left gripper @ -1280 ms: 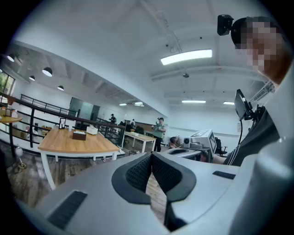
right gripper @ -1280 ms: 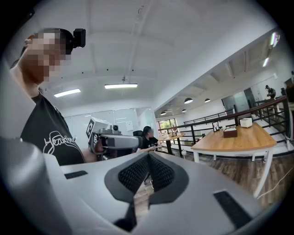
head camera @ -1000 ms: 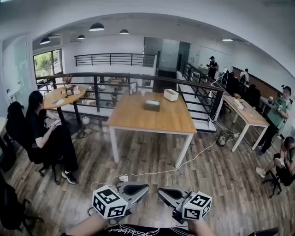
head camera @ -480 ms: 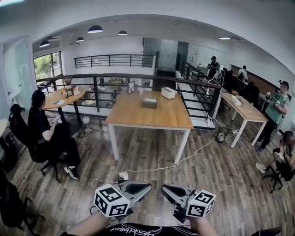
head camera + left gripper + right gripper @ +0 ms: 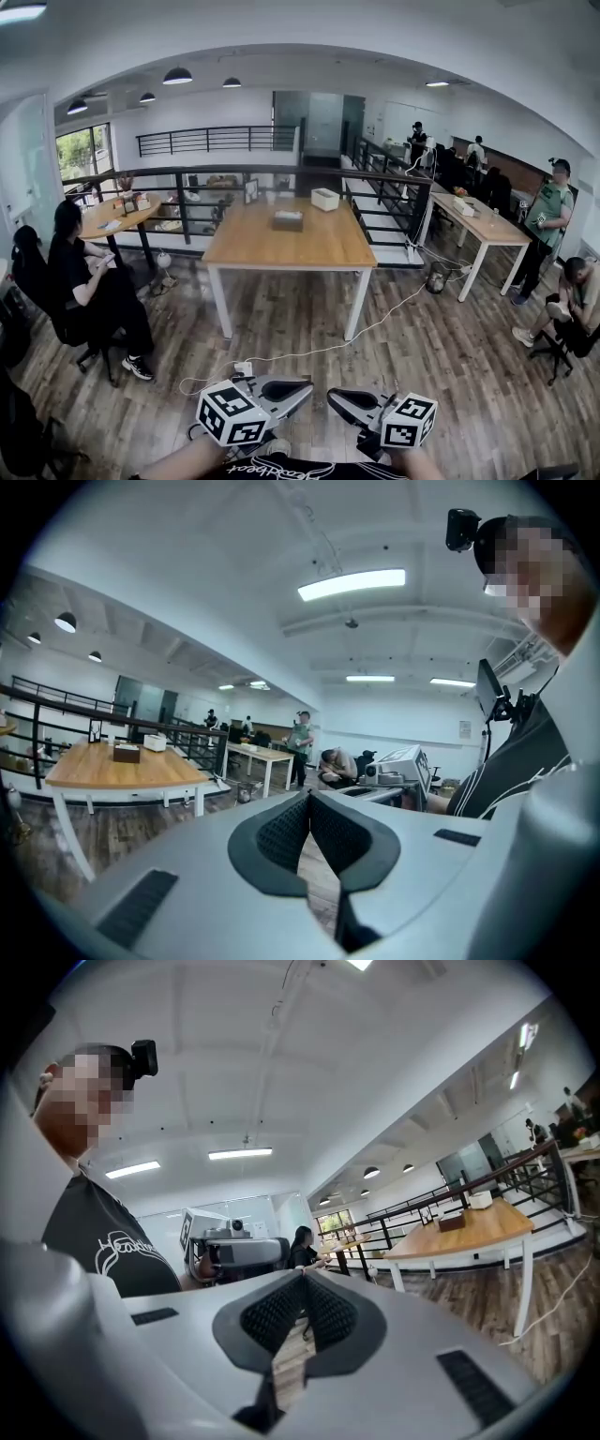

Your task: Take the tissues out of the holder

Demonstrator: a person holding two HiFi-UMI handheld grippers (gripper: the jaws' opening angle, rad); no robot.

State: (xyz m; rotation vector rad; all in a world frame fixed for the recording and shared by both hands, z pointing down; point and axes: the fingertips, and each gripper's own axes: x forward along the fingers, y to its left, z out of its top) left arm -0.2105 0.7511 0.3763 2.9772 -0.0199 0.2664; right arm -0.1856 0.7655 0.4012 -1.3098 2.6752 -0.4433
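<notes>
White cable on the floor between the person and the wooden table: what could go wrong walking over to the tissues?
Tripping looks likeliest: the white cable snakes across the floor in front of the light wooden table. The dark box-shaped tissue holder also sits well back from the near edge, so reaching it could be awkward.
</notes>
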